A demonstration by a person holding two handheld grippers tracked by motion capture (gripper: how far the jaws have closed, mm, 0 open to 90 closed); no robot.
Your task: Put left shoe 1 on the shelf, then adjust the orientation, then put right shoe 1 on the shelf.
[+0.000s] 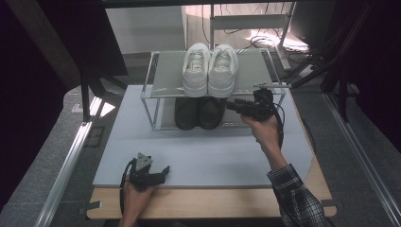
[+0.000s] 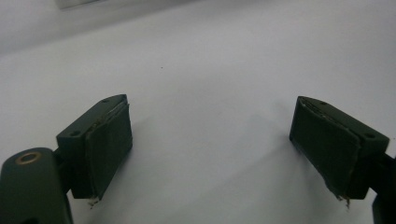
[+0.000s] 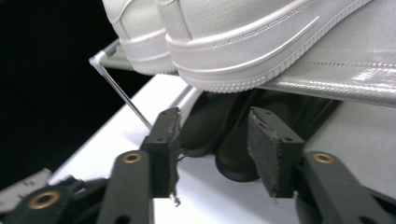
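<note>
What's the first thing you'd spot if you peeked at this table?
Two bright white sneakers sit side by side on the top shelf of a small metal rack at the far side of the table. Under them, on the lower level, is a pair of dark shoes. The right hand-held gripper hangs just in front of the dark pair with nothing between its jaws, and the left hand-held gripper waits open near the table's front edge.

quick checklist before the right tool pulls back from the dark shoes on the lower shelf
1. Right tool jaws apart, nothing between them: ok.
2. Dark shoes side by side on the lower shelf: ok.
3. White sneakers paired on the top shelf: ok.
4. Left tool open over bare white mat, away from the rack: ok.
5. Dark shoes fully seated at the back: cannot tell.
</note>
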